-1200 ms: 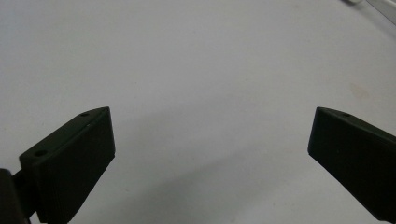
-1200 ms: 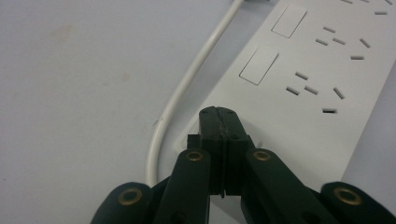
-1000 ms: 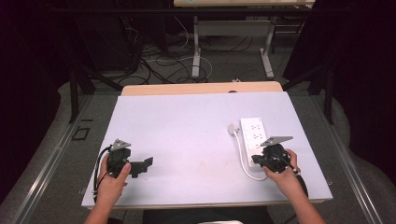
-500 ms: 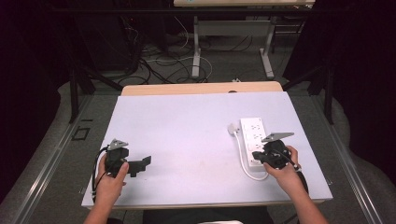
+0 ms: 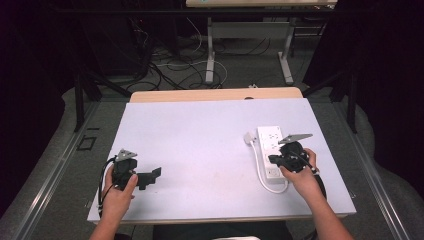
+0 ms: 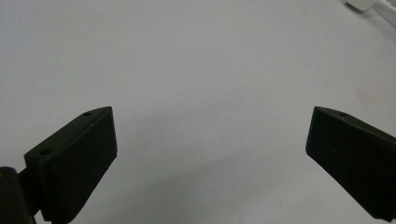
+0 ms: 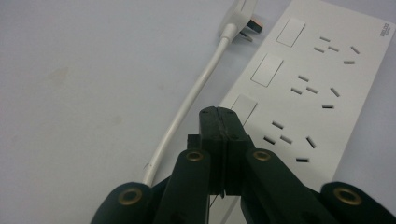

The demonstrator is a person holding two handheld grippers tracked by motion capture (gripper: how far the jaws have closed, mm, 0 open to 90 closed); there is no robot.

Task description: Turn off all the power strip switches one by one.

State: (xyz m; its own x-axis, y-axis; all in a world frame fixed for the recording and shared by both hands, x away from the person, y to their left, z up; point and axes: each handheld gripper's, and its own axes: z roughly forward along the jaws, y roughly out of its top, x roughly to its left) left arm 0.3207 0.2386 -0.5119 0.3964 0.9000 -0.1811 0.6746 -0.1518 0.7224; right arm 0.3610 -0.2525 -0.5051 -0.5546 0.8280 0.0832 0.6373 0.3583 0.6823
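Note:
A white power strip with three switches lies on the right of the table, its white cable looping back to a plug that rests loose beside it. My right gripper is shut with nothing between its jaws. In the right gripper view its closed tips hover at the nearest switch of the power strip, and I cannot tell if they touch it. My left gripper rests near the front left, held by a hand. Its jaws stand wide open over bare tabletop.
The pale table has a wooden strip along its far edge. Beyond it are table legs and tangled cables on a dark floor. The plug's corner peeks in at the top right of the left gripper view.
My right gripper has edged a little farther away from the person along the power strip, still shut. The left gripper has stayed put.

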